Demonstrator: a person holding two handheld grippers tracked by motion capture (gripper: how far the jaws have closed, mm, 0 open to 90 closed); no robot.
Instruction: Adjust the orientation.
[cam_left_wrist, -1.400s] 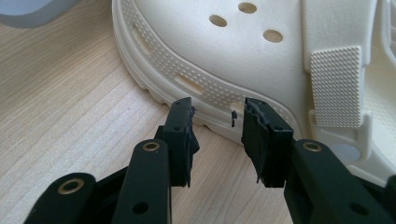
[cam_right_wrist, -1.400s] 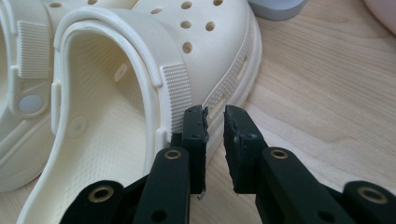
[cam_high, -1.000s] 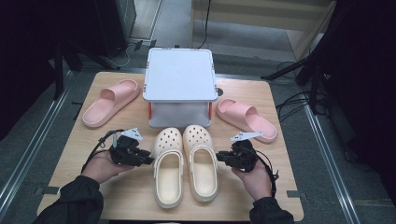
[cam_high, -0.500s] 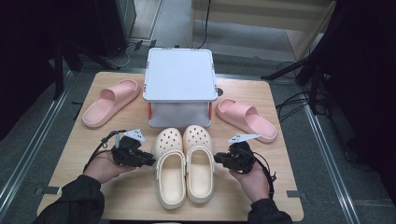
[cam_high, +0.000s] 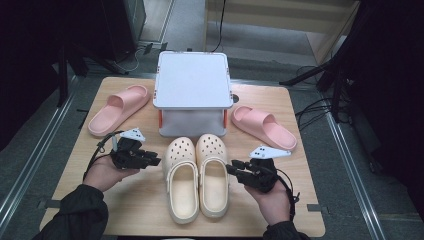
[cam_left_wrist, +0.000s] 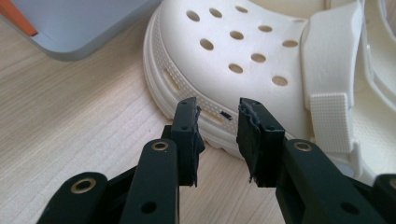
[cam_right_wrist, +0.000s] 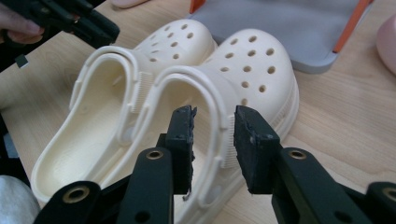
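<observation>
Two cream foam clogs sit side by side in the lower centre of the high view, toes pointing up the frame: the left clog (cam_high: 181, 181) and the right clog (cam_high: 213, 173), touching along their inner edges. Each has a rounded, hole-punched toe cap, a ribbed sole edge and a heel strap folded forward over the opening, matte and slightly pebbled. The left gripper (cam_high: 154, 161) sits just beside the left clog's outer edge; its jaws have just been opening a little and stand partly apart, nothing between them, the pads (cam_left_wrist: 189, 128) short of the sole rim. The right gripper (cam_high: 231, 168) sits at the right clog's outer side; its jaws have just been opening and stand apart astride the strap without pressing it. Behind the clogs stands a white lidded box (cam_high: 192, 80) on the pale wooden table (cam_high: 140, 210), with a smooth pink slide (cam_high: 119, 108) at left and another pink slide (cam_high: 264, 126) at right.
</observation>
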